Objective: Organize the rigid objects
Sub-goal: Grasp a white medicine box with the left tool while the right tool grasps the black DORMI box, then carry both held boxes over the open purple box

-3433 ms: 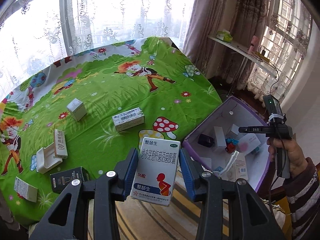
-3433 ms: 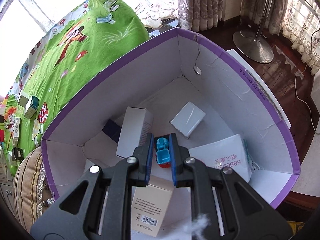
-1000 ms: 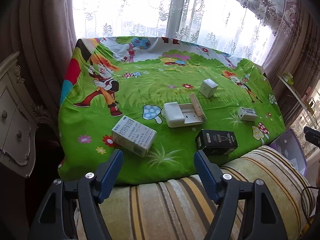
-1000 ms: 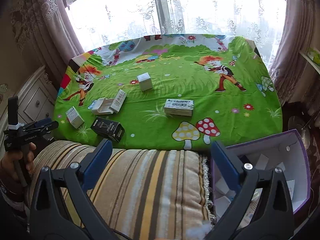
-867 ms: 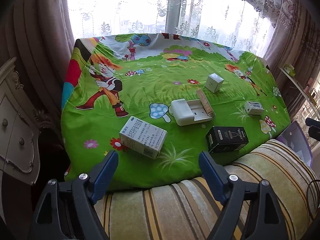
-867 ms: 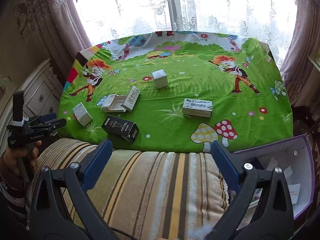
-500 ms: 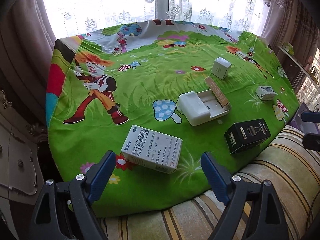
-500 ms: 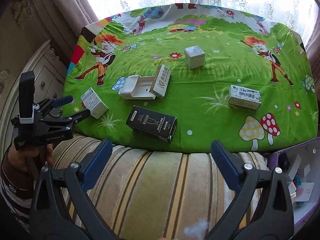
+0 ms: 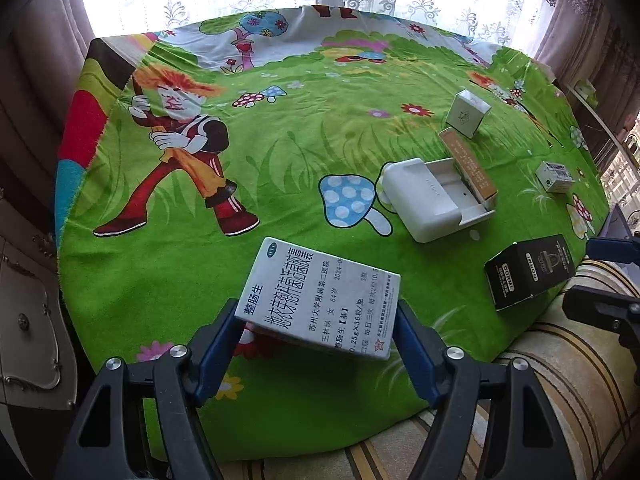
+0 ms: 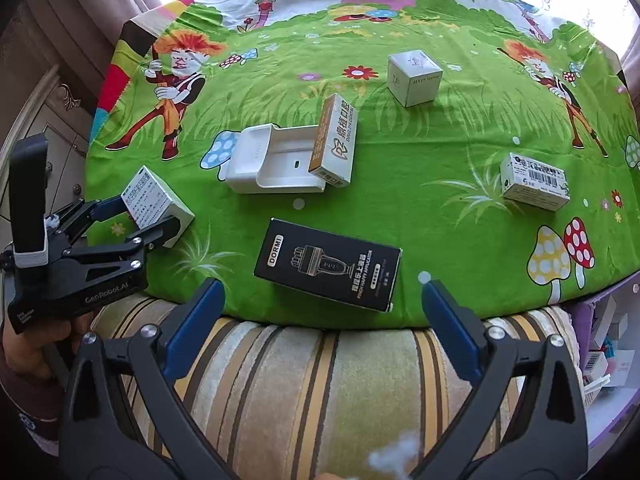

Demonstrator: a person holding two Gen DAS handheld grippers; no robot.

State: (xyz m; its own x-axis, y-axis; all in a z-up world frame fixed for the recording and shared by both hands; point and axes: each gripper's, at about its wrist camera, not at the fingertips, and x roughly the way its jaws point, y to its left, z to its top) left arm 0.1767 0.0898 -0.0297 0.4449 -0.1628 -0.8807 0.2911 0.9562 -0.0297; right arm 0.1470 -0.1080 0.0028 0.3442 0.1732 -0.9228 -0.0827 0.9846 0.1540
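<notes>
Left fingers [image 9: 224, 332]: we see them closing on the white medicine box [image 9: 320, 300]; the box sits between both blue pads, which appear to touch its two sides, its near end tilted up off the green cloth [image 9: 280, 140].
Right fingers [image 10: 200, 300]: we see them spread wide and empty, with the black box [image 10: 328, 264] lying just ahead of them, between their lines but not reached.
Left gripper [image 10: 120, 216] from the right wrist view: it straddles the white box at the left edge of the cloth, so the grasp reads the same from both sides.
Done so far: we judge part of the sorting finished, since the purple bin [image 10: 600, 304] at the right of the right fingers already holds several small packages.
In hand: the white medicine box, which we take to be the next thing bound for the bin.
Left on the cloth: beyond the right fingers lie the black box, the white tray [image 10: 276, 160] with the orange-and-white carton [image 10: 334, 140] leaning on its rim, the white cube box [image 10: 414, 76] farther out, and the barcode box [image 10: 534, 180] out to the right.
Remaining work: we count five loose things besides the one between the left fingers, so we judge the task well short of finished.
Striped cushion [image 10: 320, 380]: under both grippers, nothing on it.
</notes>
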